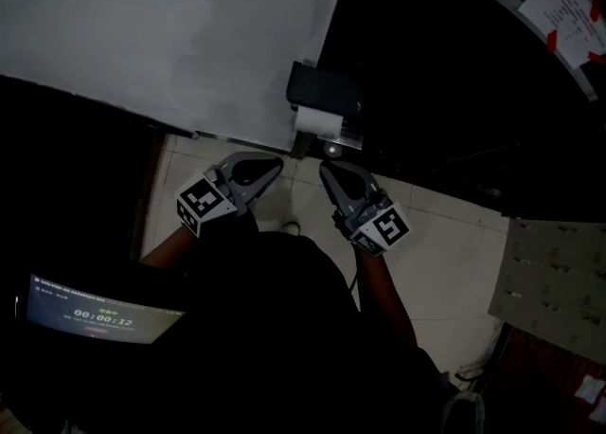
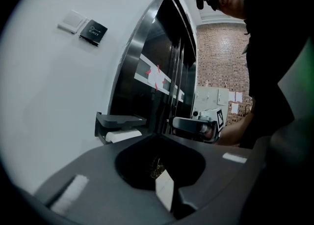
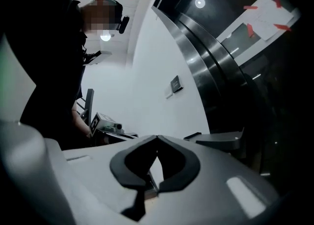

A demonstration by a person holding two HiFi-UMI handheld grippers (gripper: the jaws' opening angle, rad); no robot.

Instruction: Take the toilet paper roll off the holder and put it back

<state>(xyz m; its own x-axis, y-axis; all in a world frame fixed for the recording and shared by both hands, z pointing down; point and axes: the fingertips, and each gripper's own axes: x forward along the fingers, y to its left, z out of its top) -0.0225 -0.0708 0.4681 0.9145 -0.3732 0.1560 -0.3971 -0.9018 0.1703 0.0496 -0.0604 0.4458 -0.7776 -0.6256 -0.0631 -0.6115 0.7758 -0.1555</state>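
Note:
A white toilet paper roll (image 1: 316,121) sits under the black holder (image 1: 325,89), which is fixed to the white wall beside a dark door. Both grippers hover just below it, apart from the roll. My left gripper (image 1: 276,163) points at it from the lower left, my right gripper (image 1: 326,170) from the lower right. In the left gripper view the jaws meet with nothing between them, and the roll (image 2: 123,135) and holder (image 2: 119,120) lie beyond them to the left. The right gripper view shows its jaws together and empty, with the holder (image 3: 222,140) to the right.
A dark glass and steel door (image 1: 454,63) carries a paper sheet (image 1: 566,9) held by red tape. A lit screen with a timer (image 1: 95,315) lies at the lower left. A wall switch (image 2: 93,31) sits high on the white wall. The floor below is pale tile (image 1: 445,243).

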